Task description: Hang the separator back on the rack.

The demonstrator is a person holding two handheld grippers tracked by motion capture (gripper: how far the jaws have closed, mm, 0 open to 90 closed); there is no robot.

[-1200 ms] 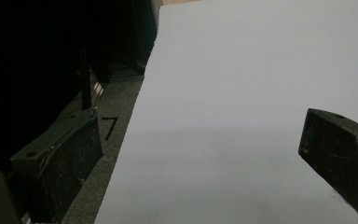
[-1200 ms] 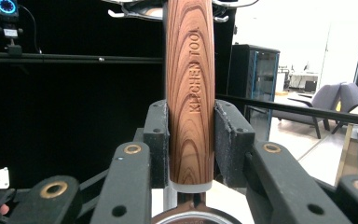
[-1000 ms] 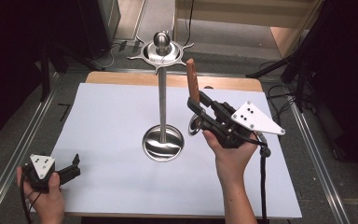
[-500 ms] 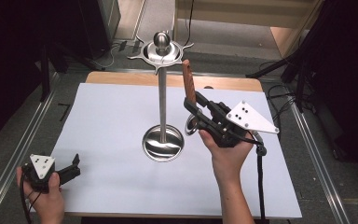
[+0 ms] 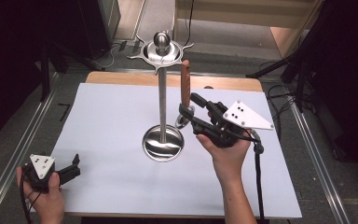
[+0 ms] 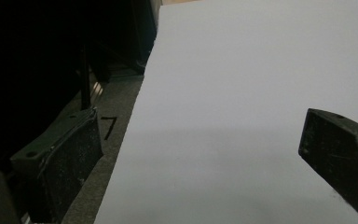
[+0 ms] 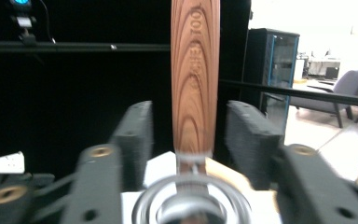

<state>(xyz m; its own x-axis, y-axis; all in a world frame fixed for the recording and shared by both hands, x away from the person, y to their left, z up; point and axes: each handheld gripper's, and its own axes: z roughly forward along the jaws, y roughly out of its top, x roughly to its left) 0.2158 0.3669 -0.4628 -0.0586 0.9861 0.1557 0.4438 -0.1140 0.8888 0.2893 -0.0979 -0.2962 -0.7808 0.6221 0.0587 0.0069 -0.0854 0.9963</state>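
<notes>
the right gripper (image 5: 189,114) has just been opening — jaws off the wood-handled utensil (image 5: 185,83) between them — so if its hook on the steel stand (image 5: 162,88) is shallow, it drops.

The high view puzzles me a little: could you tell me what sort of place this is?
Probably a lab or recording workspace, not a kitchen: a table under a plain white sheet, metal rails beside it, cables on the floor, and office chairs in a bright room beyond.
</notes>
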